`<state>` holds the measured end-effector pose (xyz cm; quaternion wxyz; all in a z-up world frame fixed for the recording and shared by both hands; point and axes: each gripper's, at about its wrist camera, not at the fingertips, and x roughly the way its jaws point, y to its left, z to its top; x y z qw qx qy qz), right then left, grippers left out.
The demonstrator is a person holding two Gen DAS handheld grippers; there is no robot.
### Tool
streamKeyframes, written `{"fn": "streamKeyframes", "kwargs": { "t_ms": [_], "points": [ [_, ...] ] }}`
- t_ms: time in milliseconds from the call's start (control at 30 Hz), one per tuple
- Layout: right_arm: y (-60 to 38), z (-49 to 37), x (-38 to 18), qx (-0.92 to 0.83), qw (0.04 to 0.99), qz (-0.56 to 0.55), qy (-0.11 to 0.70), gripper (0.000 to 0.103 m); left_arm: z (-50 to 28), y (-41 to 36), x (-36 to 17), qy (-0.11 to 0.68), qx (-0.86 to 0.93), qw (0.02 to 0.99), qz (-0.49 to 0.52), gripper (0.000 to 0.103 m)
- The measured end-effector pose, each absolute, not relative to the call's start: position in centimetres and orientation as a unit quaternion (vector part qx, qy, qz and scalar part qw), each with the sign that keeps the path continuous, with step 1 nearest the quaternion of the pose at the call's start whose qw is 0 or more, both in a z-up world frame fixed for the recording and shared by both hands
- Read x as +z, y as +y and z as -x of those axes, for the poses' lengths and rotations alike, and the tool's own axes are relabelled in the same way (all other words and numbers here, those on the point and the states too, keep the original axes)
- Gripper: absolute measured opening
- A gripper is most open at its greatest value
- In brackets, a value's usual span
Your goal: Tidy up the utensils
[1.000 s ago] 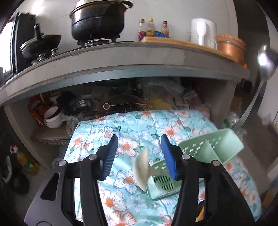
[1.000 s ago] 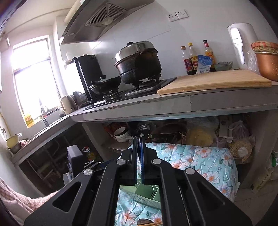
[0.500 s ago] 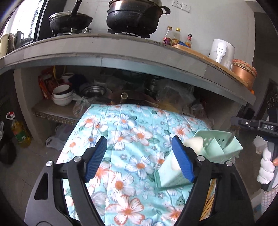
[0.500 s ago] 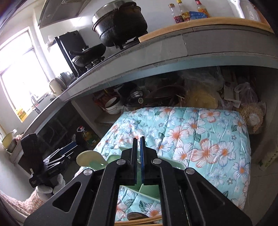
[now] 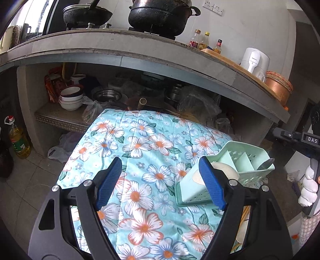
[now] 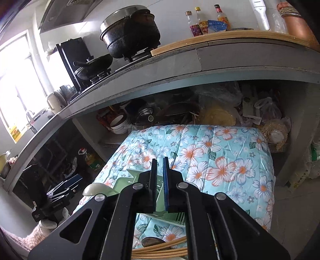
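Observation:
A mint green utensil holder (image 5: 236,168) with dividers stands on the floral cloth (image 5: 144,152). A pale ladle (image 5: 224,170) and a metal spoon (image 5: 266,165) stick out of it. My left gripper (image 5: 160,186) is open and empty, to the holder's left. My right gripper (image 6: 159,180) hovers above the holder (image 6: 140,178), jaws a narrow gap apart with nothing seen between them. The ladle's bowl (image 6: 98,190) shows at its left. Wooden chopsticks (image 6: 164,250) lie on the cloth below it.
A grey counter (image 5: 140,52) with black pots (image 5: 160,14), bottles and a white kettle (image 5: 254,60) overhangs the far side. The shelf under it holds bowls (image 5: 71,98) and bags. An oil bottle (image 5: 19,140) stands on the floor left.
My left gripper let go of the pale ladle into the holder and opened wide, moving back left. My right gripper came down over the holder; the metal spoon now stands in it.

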<state>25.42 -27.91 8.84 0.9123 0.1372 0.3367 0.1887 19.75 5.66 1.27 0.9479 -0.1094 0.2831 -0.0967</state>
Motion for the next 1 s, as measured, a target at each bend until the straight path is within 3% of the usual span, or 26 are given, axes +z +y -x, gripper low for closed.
{"fn": "streamKeyframes", "kwargs": {
  "t_ms": [67,333,833,1000],
  "points": [
    [-28.5,-24.4,9.1,0.178,0.916,-0.139,0.332,0.034,-19.2,5.6,1.5,0.276,-0.099,0.95,0.108,0.076],
    [-31.3,-18.9,7.9,0.133,0.914,-0.171,0.344,0.061,-16.4,6.0,2.7,0.249,-0.125,0.955,0.103,0.079],
    [-29.7,-11.0,-1.9,0.103,0.856,-0.233,0.449,0.062,-12.6,0.2,0.0,0.296,-0.223,0.928,0.042,0.079],
    [-29.8,-10.7,-2.9,0.095,0.853,-0.231,0.459,0.062,-11.7,-2.8,-1.1,0.311,-0.258,0.915,0.013,0.079]
  ]
}}
